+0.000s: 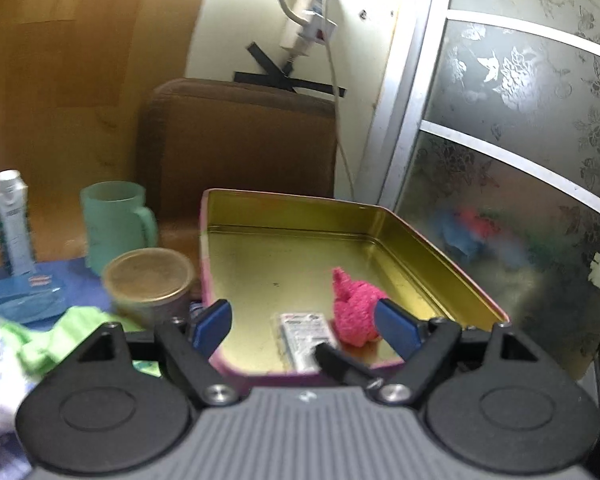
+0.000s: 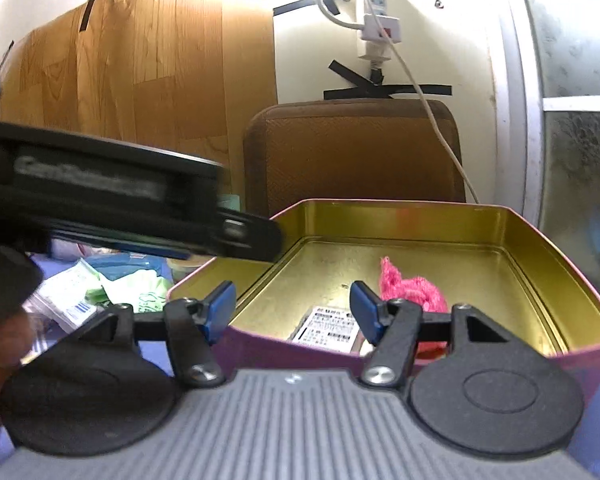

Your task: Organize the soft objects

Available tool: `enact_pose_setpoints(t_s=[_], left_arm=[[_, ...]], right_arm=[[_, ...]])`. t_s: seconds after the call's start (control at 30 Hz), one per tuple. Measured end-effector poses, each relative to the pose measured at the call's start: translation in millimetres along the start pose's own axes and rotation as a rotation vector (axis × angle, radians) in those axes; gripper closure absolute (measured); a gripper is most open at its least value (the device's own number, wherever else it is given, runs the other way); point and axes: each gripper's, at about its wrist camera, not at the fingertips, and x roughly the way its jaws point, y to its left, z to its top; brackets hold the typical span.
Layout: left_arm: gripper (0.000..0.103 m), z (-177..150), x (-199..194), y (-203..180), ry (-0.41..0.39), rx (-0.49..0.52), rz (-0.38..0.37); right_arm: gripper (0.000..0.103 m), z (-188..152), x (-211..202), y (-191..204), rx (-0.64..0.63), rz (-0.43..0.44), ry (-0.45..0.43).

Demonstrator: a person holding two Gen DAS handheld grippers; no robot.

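Note:
A gold-lined tin (image 1: 300, 210) with a pink outside sits on the table; it also shows in the right wrist view (image 2: 420, 210). A pink knitted soft object (image 1: 356, 304) and a small white packet (image 1: 304, 336) lie inside it, near the front; both also show in the right wrist view, the pink object (image 2: 416, 292) and the packet (image 2: 328, 330). My left gripper (image 1: 306, 326) is open and empty above the tin's front edge. My right gripper (image 2: 292, 312) is open and empty at the tin's front wall. A green cloth (image 1: 72, 332) lies left of the tin.
A green mug (image 1: 114, 226), a round can (image 1: 150, 280), a white tube (image 1: 12, 224) and blue packets (image 1: 20, 296) stand left of the tin. A brown chair back (image 1: 236, 144) is behind. A frosted glass door (image 1: 520, 160) is at the right. The left gripper's body (image 2: 112, 196) crosses the right view.

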Motion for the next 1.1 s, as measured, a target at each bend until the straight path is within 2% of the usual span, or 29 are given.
enact_pose_setpoints(t_s=[0.27, 0.73, 1.1], left_arm=[[0.021, -24, -36, 14, 0.032, -0.022, 0.07], [0.021, -59, -49, 16, 0.155, 0.0, 0.211], [0.018, -74, -59, 28, 0.179, 0.005, 0.286]], right_arm=[[0.038, -4, -28, 3, 0.053, -0.029, -0.037], [0.038, -22, -53, 3, 0.162, -0.057, 0.054], [0.038, -24, -53, 7, 0.239, -0.013, 0.104]])
